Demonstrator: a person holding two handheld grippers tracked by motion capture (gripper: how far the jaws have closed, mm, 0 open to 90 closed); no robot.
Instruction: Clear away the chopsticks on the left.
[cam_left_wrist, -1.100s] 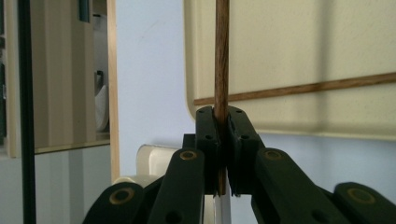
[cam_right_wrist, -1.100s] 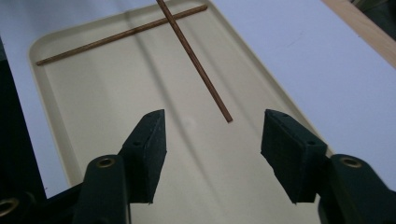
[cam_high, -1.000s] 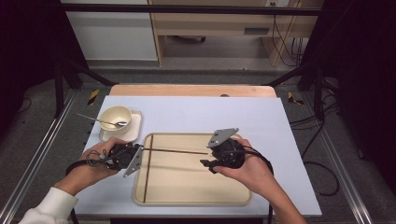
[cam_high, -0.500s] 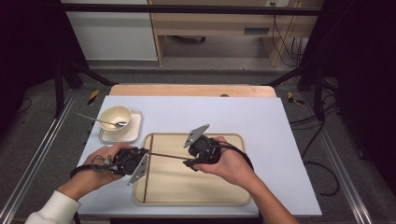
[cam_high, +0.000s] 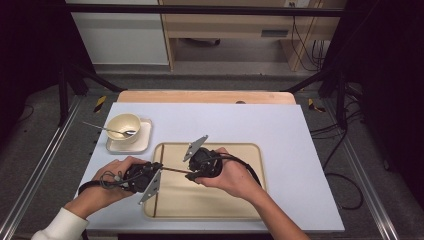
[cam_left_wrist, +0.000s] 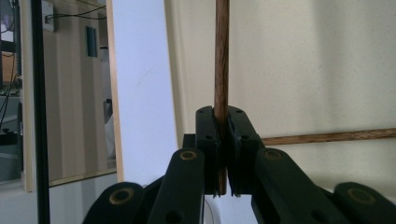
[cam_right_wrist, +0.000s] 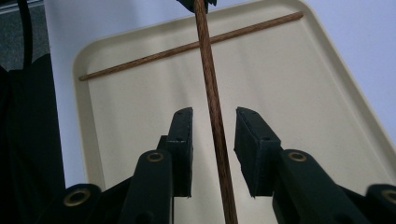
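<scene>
Two thin wooden sticks show over the cream tray (cam_high: 250, 210) — dark brown, round, with fine grain. One stick (cam_left_wrist: 222, 70) is clamped between the left gripper's (cam_left_wrist: 223, 140) pads and held above the tray, reaching across to the right gripper (cam_right_wrist: 212, 149). There it passes between the jaws, which have just been closing but stand apart from it on both sides — no grip. The other stick (cam_right_wrist: 187, 46) lies flat on the tray near its edge. A bowl (cam_high: 123, 125) with a spoon (cam_high: 107, 129) sits beside the tray.
</scene>
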